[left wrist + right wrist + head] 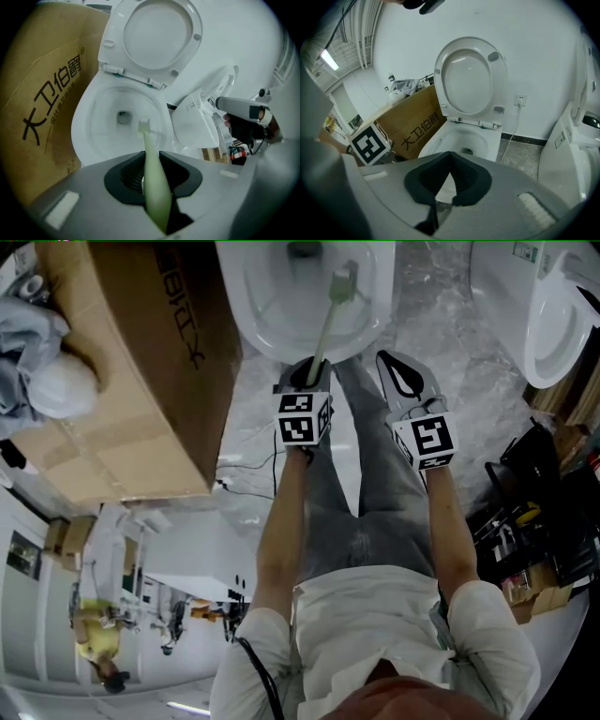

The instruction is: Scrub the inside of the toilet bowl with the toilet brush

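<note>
**Left gripper holds the brush over the open bowl; right gripper shut and empty**

In the head view, the person's two forearms reach forward above grey trousers, each ending in a gripper with a marker cube. The left gripper (152,157) is clamped on the pale green handle of the toilet brush (154,187). In its own view, the dark pads press on the handle from both sides. The right gripper (450,155) sits just beside it, to the right and roughly level with it. Its jaws meet at the tips with nothing between them, and only the toilet rim shows through the slot behind.

From the left gripper, the handle slants forward and slightly to the right in the head view. Its small bristle head (343,282) is inside the outline of the toilet bowl (251,306), toward the bowl's right side. In the left gripper view, the head sits just right of the drain opening (123,117). No view shows whether the bristles touch the porcelain.

A large cardboard box (141,371) with dark printed characters stands against the bowl's left side. A second white toilet (553,329) stands well apart on the right.

Beyond the bowl, the seat and lid (471,77) stand raised against a white wall. A cord (513,131) hangs from a wall socket just to their right.
</note>
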Demonstrator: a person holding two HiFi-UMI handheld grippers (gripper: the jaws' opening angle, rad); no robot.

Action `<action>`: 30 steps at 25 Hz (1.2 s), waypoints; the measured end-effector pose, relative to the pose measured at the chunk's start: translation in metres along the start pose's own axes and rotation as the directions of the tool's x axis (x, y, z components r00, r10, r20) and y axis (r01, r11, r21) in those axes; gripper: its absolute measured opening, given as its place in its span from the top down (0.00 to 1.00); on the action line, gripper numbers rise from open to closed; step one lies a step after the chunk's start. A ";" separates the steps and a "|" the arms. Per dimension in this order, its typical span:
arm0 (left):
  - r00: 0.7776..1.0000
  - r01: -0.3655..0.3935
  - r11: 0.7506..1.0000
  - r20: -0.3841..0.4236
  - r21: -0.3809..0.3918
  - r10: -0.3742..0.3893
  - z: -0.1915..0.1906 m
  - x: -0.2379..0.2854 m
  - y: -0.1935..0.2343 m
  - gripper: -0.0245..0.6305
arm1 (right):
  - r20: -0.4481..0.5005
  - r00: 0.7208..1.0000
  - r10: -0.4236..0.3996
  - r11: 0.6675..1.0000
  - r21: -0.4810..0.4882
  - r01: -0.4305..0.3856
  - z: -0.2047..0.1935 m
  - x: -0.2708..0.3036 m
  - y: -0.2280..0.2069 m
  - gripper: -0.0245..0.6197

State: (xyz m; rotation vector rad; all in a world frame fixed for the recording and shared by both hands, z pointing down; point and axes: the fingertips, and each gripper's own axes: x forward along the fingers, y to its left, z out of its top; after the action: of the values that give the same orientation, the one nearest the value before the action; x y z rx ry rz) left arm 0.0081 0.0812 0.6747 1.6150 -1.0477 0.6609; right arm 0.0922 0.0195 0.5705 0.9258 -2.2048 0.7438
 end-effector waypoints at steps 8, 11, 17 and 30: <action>0.996 -0.014 0.986 -0.089 0.165 0.029 -0.014 -0.015 0.010 0.79 | -0.002 1.000 -0.014 1.000 0.014 0.014 -0.008 -0.005 0.001 0.96; 0.991 -0.018 0.975 -0.126 0.222 0.047 -0.019 -0.022 0.014 0.79 | -0.001 1.000 -0.013 1.000 0.019 0.013 -0.009 -0.005 0.004 0.96; 0.973 -0.040 0.928 -0.198 0.370 0.121 -0.025 -0.034 0.032 0.79 | -0.006 1.000 -0.006 1.000 0.021 0.006 -0.010 -0.001 0.012 0.96; 0.931 -0.028 0.750 -0.257 0.661 0.261 -0.014 -0.046 0.056 0.79 | -0.027 1.000 0.015 1.000 0.011 -0.015 -0.012 0.009 0.017 0.96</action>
State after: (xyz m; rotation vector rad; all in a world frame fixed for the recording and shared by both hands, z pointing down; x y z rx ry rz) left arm -0.0611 0.1043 0.6667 1.9120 -0.7209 1.4862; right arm 0.0777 0.0342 0.5803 0.9002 -2.1880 0.7723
